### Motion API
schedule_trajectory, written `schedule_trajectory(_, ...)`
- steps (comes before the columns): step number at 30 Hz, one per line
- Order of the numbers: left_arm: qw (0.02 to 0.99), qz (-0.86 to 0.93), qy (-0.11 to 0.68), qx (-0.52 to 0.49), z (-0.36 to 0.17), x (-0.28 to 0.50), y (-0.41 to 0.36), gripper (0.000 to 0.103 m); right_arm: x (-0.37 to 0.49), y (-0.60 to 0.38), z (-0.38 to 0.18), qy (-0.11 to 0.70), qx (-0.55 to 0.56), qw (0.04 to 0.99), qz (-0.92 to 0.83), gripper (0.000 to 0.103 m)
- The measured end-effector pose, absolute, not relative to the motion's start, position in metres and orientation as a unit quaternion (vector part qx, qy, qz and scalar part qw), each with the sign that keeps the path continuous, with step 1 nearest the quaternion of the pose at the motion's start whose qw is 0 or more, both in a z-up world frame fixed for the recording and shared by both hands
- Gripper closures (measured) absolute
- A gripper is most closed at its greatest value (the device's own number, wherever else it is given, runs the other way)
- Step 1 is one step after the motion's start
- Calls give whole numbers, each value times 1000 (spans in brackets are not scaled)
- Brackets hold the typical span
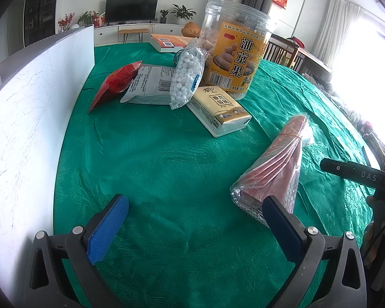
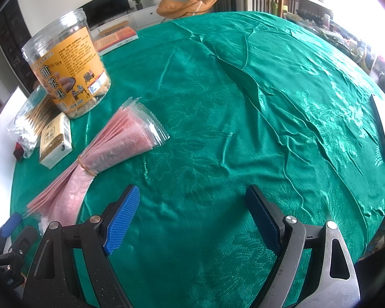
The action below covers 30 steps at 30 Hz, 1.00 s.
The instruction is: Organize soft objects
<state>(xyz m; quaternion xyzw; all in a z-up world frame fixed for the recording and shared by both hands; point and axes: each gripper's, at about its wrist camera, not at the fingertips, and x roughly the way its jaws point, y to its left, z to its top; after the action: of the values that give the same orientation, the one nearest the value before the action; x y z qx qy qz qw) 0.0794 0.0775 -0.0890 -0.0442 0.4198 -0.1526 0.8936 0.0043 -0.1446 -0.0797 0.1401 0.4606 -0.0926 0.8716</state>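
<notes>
Jar (image 1: pixel 234 48) label reads 油京果; right gripper (image 1: pixel 356 173) body reads DAS

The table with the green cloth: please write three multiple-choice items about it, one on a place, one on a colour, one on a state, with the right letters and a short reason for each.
1. Where does the tissue pack lie?
A. Next to the big clear jar
B. On the orange book
C. Between the left tongs

2. What colour is the band around the bundle of pink packets?
A. Blue
B. Yellowish
C. Black

3. How do the right tongs stand?
A. Shut on the jar
B. Shut on the pink bundle
C. Open, holding nothing

Answers:
1. A: the tissue pack lies on the cloth at the foot of the jar.
2. B: a thin yellowish band cinches the pink bundle near its middle.
3. C: the right tongs are spread wide with only green cloth between the blue pads; the left tongs are open too.
</notes>
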Motion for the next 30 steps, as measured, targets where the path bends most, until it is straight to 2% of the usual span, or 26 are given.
schedule_trajectory(30, 893, -153, 420, -44, -89, 79, 78, 0, 5, -144, -80, 463, 136, 871, -92, 16)
